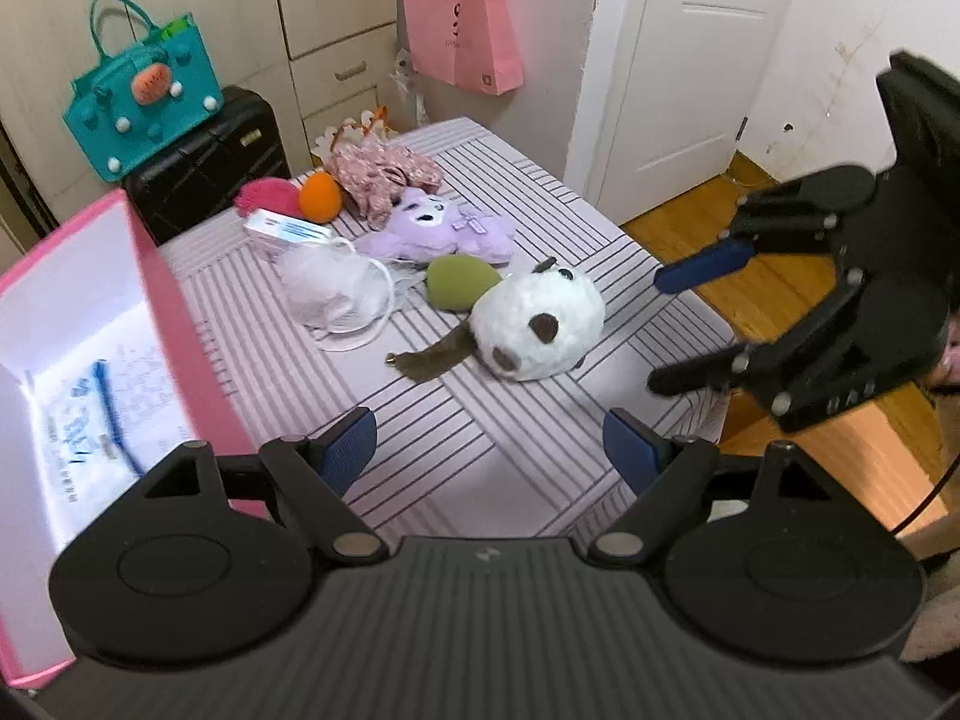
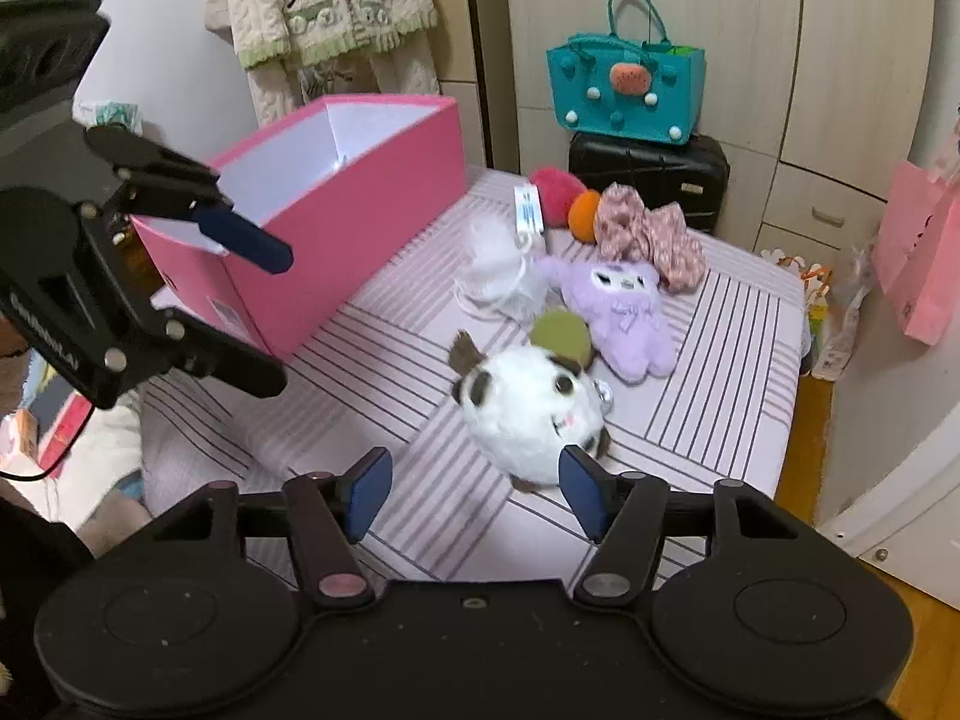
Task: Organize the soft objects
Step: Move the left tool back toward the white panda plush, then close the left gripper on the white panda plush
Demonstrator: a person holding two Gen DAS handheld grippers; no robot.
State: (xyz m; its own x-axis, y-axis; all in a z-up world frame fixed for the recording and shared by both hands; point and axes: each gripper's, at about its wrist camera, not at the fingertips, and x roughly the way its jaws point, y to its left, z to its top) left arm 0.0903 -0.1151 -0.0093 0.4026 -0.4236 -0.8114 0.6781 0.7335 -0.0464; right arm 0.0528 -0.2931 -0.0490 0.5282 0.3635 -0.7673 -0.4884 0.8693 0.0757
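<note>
The left gripper (image 1: 489,450) stands released, its blue-padded jaws apart over the striped lilac cloth-covered table (image 1: 480,468) with nothing between them. The right gripper (image 2: 468,495) is also released; its jaws are spread and grasp nothing. Its right-hand pad sits just in front of the round white plush panda head with dark patches (image 2: 531,414); whether it touches the plush cannot be told.

Object positions on the table:
- The white panda plush lies near the table's middle, nearest both grippers.
- An olive-green round soft ball (image 1: 459,282) lies touching the panda's far side.
- A lilac plush toy with a white face (image 1: 441,228) lies just beyond the green ball.
- A white mesh bath pouf with cord (image 1: 333,288) lies beside the lilac plush.
- A pink floral fabric piece (image 1: 384,177), an orange soft ball (image 1: 320,197) and a magenta fluffy ball (image 1: 267,197) lie at the far end.
- A small white and blue carton (image 1: 288,228) lies in front of the two balls.

An open pink rectangular box with white interior (image 2: 336,192) stands on the table's edge beside the left gripper. Printed paper and a blue cord lie inside.
</note>
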